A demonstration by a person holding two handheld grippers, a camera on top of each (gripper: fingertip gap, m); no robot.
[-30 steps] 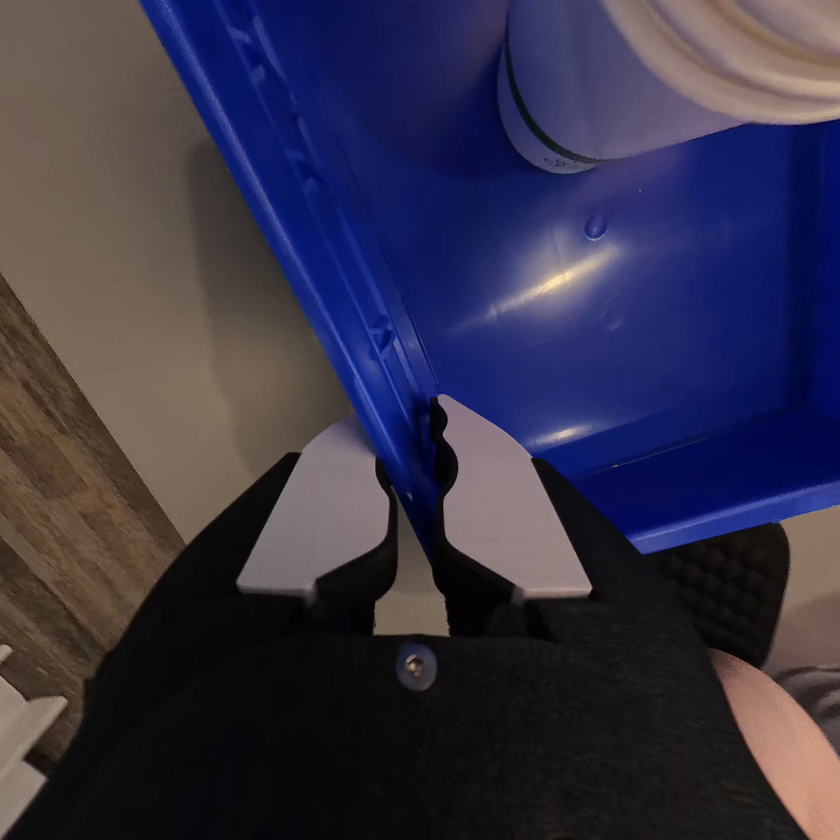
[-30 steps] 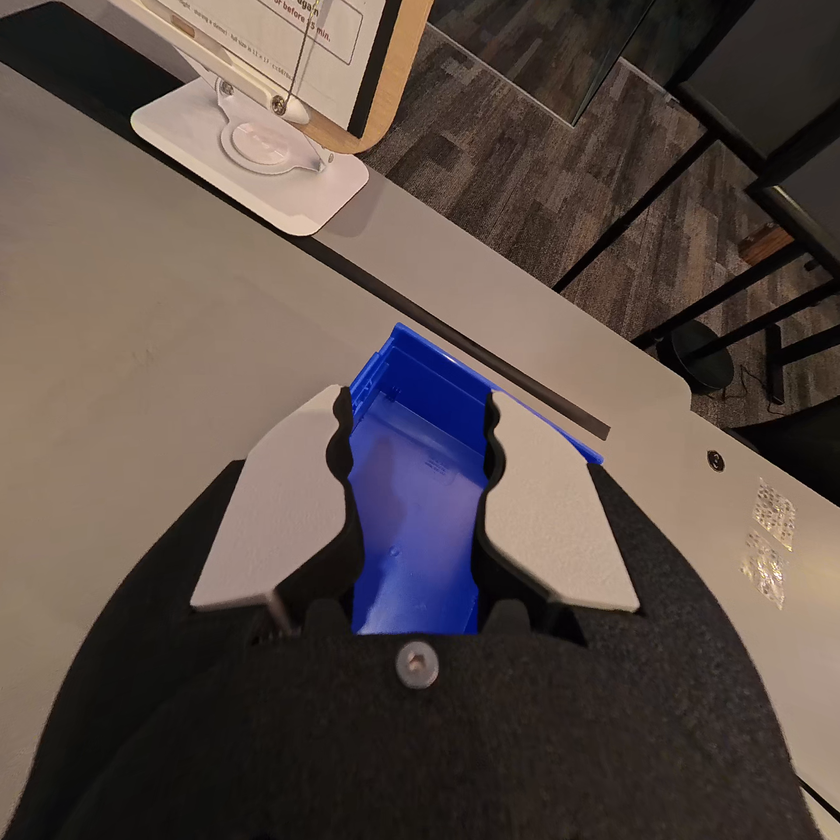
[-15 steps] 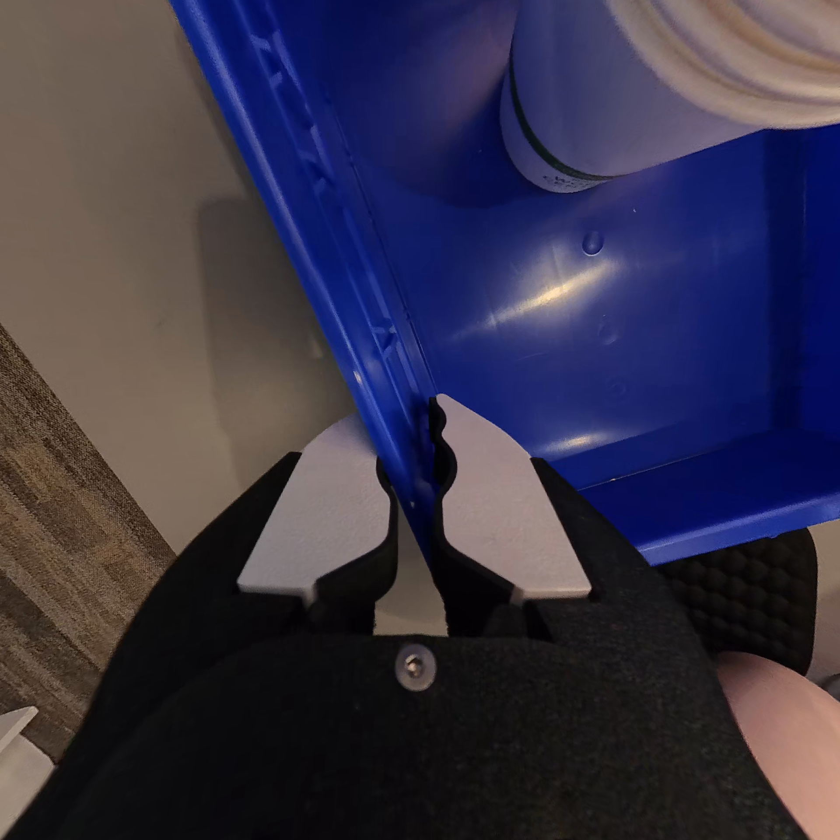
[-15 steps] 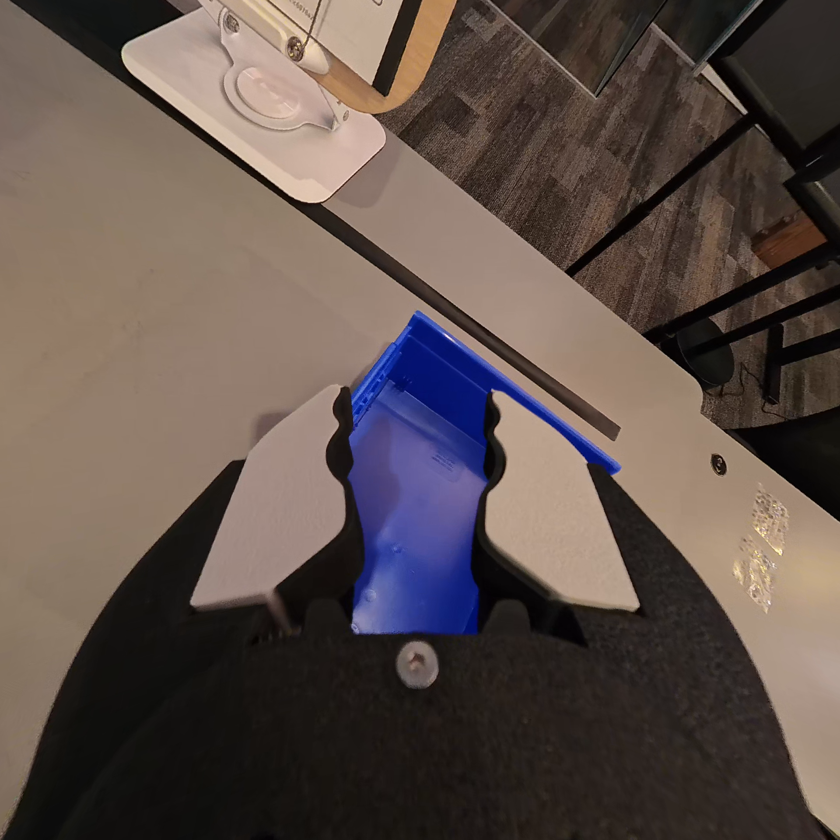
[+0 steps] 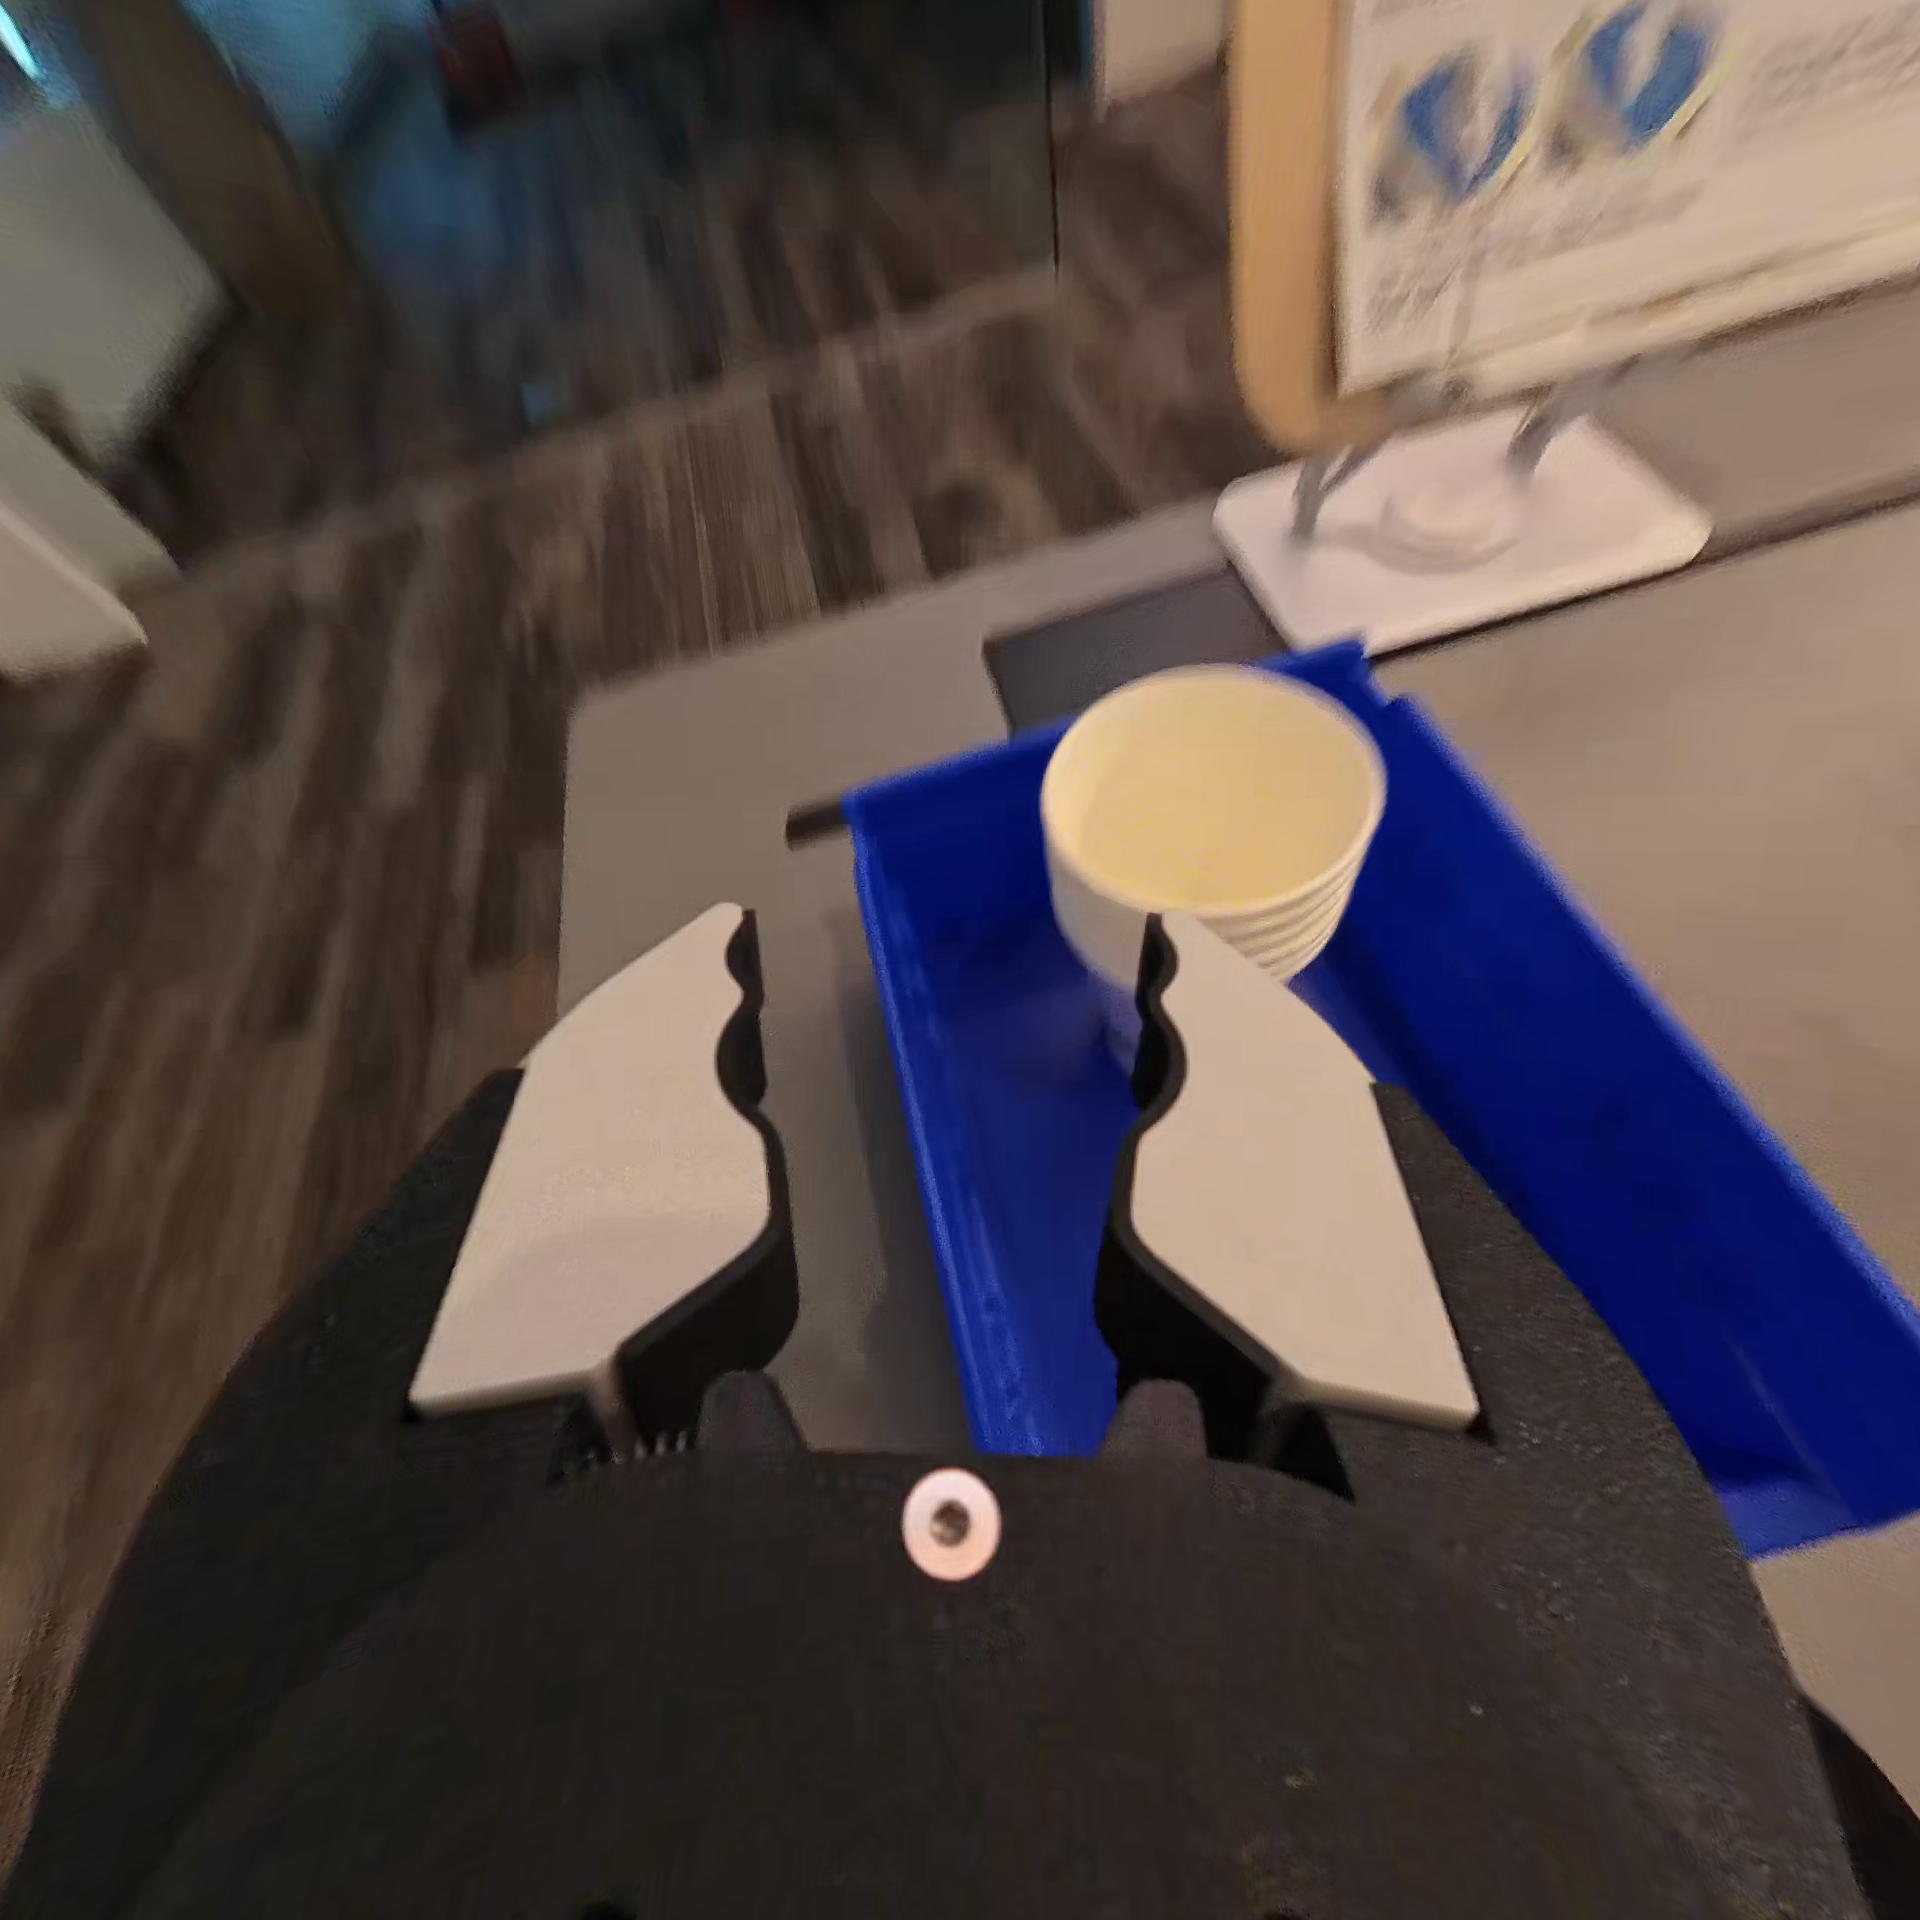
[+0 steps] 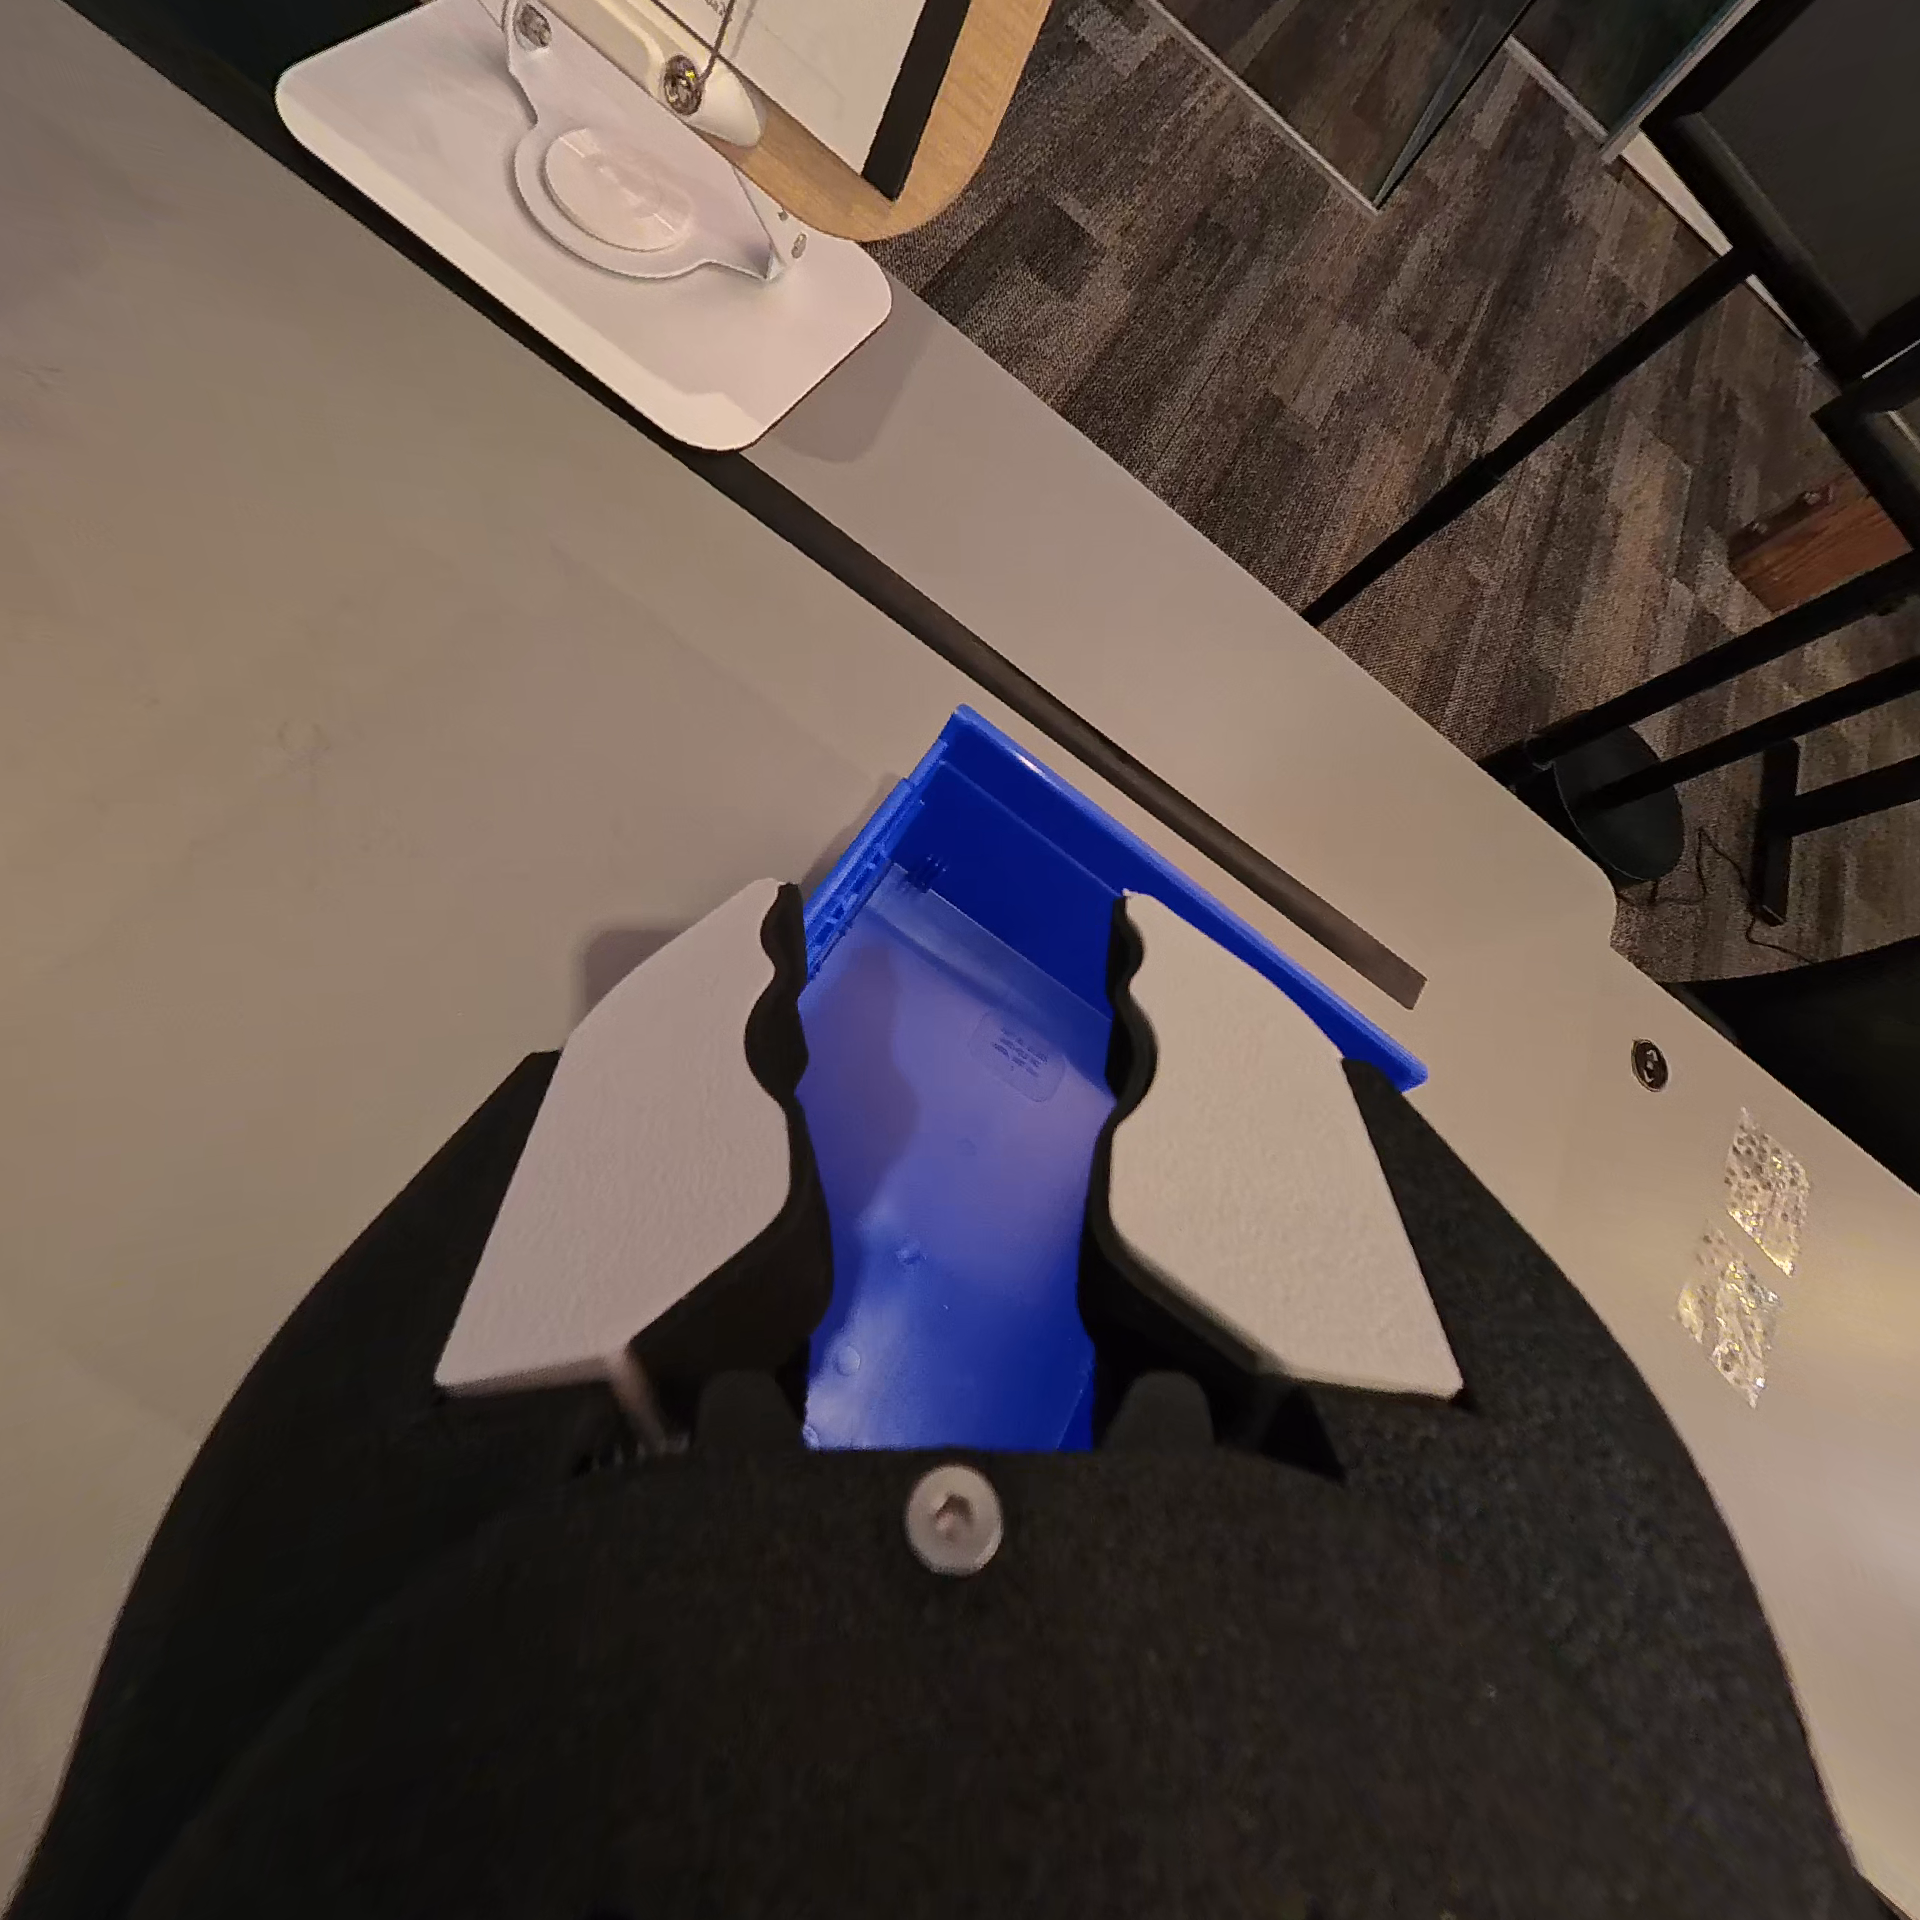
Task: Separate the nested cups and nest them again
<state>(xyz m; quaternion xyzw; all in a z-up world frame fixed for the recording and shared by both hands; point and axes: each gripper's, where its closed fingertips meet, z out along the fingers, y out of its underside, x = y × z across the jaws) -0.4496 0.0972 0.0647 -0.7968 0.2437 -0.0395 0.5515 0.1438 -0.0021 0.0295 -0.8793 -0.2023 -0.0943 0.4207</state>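
Left hand-held gripper (image 5: 940,935) gapes beside blue bin (image 5: 1538,1091) holding nested cups (image 5: 1210,821).

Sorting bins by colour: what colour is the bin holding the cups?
Solid blue bin, clearest in the right wrist view.

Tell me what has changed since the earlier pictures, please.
The left gripper let go of the blue bin's side wall, opened and drew back; the stack of paper cups now shows standing inside. The right gripper stayed open over the bin, holding nothing.
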